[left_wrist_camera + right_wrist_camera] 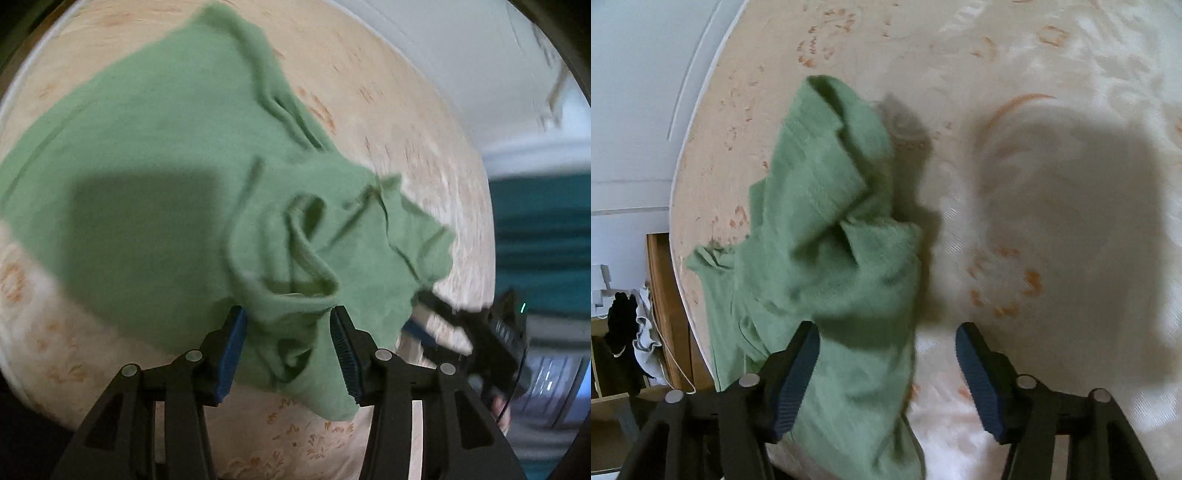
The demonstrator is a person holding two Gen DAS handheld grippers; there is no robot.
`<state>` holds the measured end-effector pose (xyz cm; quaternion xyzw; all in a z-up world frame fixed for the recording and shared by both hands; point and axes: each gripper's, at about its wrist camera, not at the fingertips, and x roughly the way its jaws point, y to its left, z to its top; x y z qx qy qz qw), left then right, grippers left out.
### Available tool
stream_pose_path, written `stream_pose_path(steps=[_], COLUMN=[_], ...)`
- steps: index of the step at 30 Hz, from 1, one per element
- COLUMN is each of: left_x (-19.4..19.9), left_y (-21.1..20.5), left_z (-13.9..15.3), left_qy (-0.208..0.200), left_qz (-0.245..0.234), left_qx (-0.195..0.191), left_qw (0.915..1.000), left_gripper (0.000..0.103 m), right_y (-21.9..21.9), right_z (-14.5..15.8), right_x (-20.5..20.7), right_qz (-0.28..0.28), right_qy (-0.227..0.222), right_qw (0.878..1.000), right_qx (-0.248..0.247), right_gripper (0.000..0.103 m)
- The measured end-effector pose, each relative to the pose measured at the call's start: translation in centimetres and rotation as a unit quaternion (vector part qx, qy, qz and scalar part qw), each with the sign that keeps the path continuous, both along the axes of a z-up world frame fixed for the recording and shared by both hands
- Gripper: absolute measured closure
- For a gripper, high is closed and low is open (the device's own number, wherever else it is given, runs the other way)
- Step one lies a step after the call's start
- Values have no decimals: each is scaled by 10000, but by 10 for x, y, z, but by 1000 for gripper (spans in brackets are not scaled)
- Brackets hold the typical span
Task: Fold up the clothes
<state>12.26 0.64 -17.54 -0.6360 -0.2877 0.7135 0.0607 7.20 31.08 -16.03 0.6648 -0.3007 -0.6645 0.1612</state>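
A green garment [159,184] lies rumpled on a cream, orange-patterned mattress [1052,155]. Left tongs [288,350] stand apart, bunched cloth between the pads, ungripped. Right tongs [886,373] stand apart, empty, over the garment's edge.

- Left wrist view: looks steeply down, close over the green garment [166,192] on the bed [369,110].
- Right wrist view: likewise downward and close; both share garment and bed.
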Motion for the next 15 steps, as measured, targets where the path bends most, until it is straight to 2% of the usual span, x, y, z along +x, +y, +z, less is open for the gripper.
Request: stream_pose_path(steps=[2,4,5,7,9,12,14,15], left_x=[-6,-5,-2,4,16,14,5,0], left_y=[5,-1,-9,-27,-48,-51,-45,-42], left_z=[0,2,1,0,-6,-11,1,10], left_qy=[119,182,127,17,-197,-386,-281,-171], left_qz=[22,255,459,865,1252,983,727,604], left_qx=[-128,-241,-346,-556,-576,-609,-695,-700], left_qw=[9998,9992,9983,9947,9903,9925,9945,9956], left_gripper=[58,96,96,96,96,96,95,88], right_y=[-2,-1,3,9,19,19,15,14], right_z=[5,8,10,14,11,-1,0,3], right_x=[-6,-9,-10,-12,-10,-7,-7,-7], right_qz=[29,-84,-172,-370,-569,-397,-249,-187], right_qy=[80,142,158,181,114,-110,-106,-61], right_qw=[9999,9997,9995,9987,9977,9991,9996,9998], right_qx=[112,178,218,289,340,140,54,38], right_gripper=[73,88,91,93,93,93,82,74])
